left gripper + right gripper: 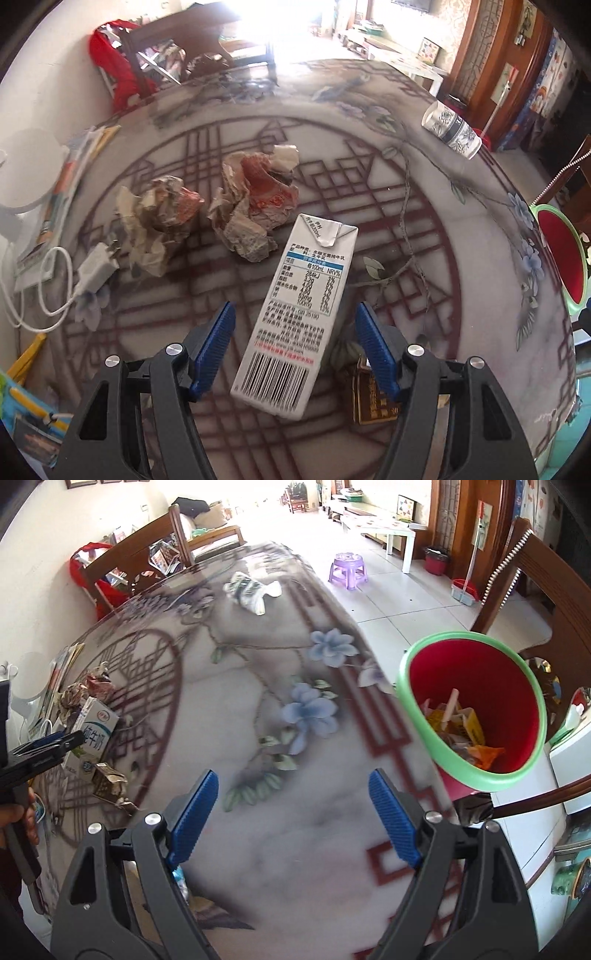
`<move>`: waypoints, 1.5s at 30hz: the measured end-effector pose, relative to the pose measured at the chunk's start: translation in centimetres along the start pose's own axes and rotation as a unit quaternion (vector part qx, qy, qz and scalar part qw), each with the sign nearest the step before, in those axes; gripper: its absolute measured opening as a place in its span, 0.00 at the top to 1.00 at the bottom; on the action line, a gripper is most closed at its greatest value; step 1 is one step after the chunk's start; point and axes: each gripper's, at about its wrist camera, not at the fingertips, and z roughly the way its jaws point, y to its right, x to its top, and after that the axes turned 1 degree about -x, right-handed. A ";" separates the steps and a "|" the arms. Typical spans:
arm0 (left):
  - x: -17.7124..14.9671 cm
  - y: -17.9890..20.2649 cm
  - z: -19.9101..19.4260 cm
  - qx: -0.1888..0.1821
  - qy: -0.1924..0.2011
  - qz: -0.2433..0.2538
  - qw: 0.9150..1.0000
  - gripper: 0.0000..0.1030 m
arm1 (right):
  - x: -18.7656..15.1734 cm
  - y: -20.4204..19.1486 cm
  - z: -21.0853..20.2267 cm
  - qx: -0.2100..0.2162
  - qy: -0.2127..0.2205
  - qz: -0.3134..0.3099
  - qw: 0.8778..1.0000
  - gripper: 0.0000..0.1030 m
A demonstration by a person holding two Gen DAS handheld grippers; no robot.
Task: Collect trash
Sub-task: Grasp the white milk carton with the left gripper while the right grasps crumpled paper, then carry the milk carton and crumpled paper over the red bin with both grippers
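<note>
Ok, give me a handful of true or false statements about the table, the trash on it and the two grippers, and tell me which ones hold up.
1. The milk carton lies between the open fingers of the left gripper. True.
2. The right gripper is clamped on a crumpled wrapper. False: nothing is between its fingers, only bare table shows below them.
3. The red bin with the green rim is empty. False: wrappers and scraps lie in its bottom.
4. Two crumpled paper wads sit on the table beyond the carton. True.
5. The patterned paper cup stands upright. False: it lies on its side near the table edge.
</note>
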 end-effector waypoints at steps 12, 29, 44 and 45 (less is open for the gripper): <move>-2.9 -3.3 -0.1 -0.089 -0.012 -0.081 0.993 0.64 | 4.9 -11.0 1.6 0.050 0.010 -0.074 0.996 0.21; -8.8 -8.6 -1.2 -0.058 -0.033 -0.140 0.988 0.64 | 10.2 -28.5 16.3 0.150 -0.090 -0.100 0.979 0.36; -7.3 -8.0 -4.0 -0.045 0.012 -0.118 0.992 0.66 | 8.1 -23.8 6.6 0.157 -0.016 -0.127 0.979 0.67; -7.2 -8.2 -4.6 -0.046 0.017 -0.114 0.992 0.66 | 7.7 -23.3 5.6 0.154 -0.010 -0.127 0.980 0.67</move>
